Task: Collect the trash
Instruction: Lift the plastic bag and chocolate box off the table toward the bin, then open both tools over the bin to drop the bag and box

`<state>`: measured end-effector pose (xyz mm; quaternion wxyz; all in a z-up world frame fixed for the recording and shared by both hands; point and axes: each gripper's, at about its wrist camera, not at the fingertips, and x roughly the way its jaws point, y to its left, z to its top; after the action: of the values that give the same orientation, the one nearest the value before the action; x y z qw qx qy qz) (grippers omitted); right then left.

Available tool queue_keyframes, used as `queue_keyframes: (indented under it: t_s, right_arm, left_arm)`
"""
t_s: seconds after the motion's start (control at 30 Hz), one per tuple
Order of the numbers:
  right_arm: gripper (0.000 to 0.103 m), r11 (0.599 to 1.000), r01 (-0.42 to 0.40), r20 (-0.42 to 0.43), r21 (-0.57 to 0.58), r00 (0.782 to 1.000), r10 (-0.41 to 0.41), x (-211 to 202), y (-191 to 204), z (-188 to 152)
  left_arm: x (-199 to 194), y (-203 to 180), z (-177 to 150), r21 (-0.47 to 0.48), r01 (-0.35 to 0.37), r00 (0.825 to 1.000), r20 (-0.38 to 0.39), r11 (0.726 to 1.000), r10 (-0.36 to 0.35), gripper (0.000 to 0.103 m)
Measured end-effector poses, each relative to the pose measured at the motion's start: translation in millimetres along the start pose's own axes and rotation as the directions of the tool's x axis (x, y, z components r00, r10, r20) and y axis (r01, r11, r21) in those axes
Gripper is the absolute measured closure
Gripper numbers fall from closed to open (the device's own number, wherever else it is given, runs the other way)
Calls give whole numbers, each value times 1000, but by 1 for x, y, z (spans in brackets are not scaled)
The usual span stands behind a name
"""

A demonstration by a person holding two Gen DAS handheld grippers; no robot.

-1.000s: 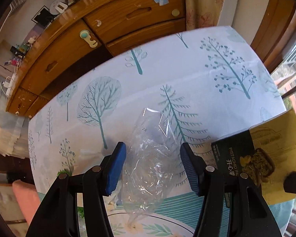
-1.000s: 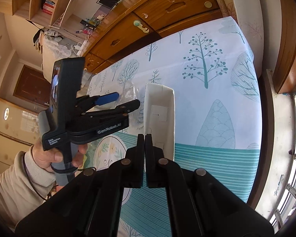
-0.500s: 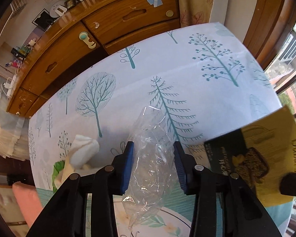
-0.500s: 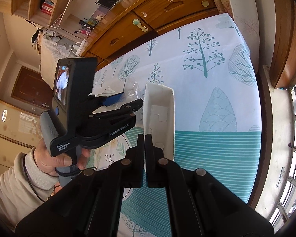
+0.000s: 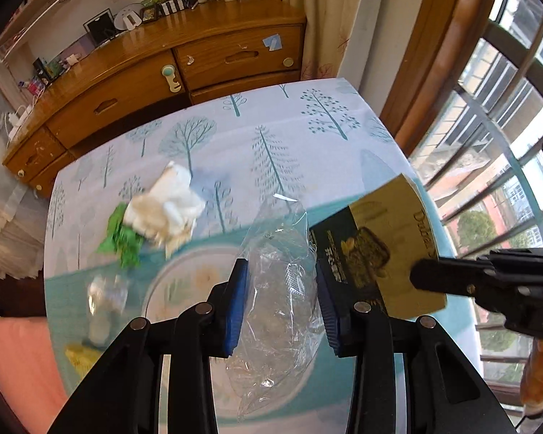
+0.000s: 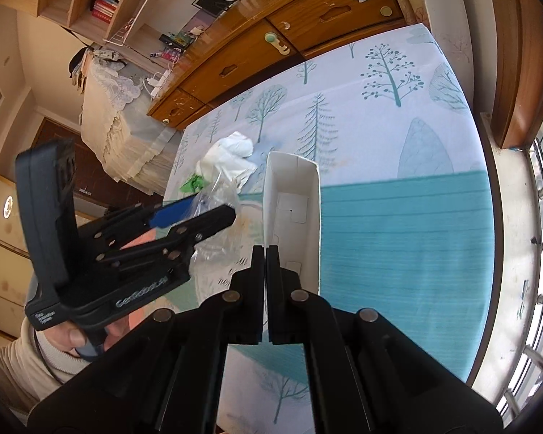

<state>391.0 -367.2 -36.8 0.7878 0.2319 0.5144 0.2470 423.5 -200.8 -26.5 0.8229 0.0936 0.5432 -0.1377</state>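
Clearly the clear plastic bag (image 5: 278, 300) is the piece being collected: it hangs crumpled between the blue pads (image 5: 237, 307) of the left gripper (image 5: 280, 307), which pinch it from both sides and carry it above the table, just beside the carton. The jaws sit partly closed because the bulky film fills the gap. Next to it the right gripper (image 6: 265, 271) is clamped fully shut on one wall of the open carton (image 6: 293, 209), a gold and black snack box with its white inside turned upward; held by its edge like that, it probably serves as the bin, its mouth left free for the bag. More trash lies farther out on the tree-print tablecloth (image 5: 307, 144): a wad of white tissue (image 5: 166, 202) touching a green wrapper (image 5: 121, 238), and nearer the table's edge a blurred clear scrap (image 5: 105, 300). They look untouched, so I judge the job part done.
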Motion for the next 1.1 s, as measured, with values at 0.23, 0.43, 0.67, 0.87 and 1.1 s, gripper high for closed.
queue_keyframes:
  t_s: [0.23,0.43,0.67,0.87,1.1]
  right_arm:
    - [103,999,33,23,-20,999,-32,-30,54,-97]
    - [103,998,61,50,-34,997,-59,-50,116,-217]
    - [103,994,88,14,-62,996,-88,-43,190,-362]
    - [103,981,138,-64,-136,987,-147,-27,232,-452]
    - [103,961,217,-140,-171,960,-242,3,225,-508]
  left_arm:
    - [-80,16,-106,-46,84,996,42,995,-82,67]
    - [-155,26,-222,-4,119,988,101,993,-118,67]
    - [-213,46,-355,-21,158,981,115,987,-155,67]
    - [-208,55,-446,-76,196,981,28,978,-194,67]
    - [-155,52,-495,-138,207,976,-40,969,-215,67]
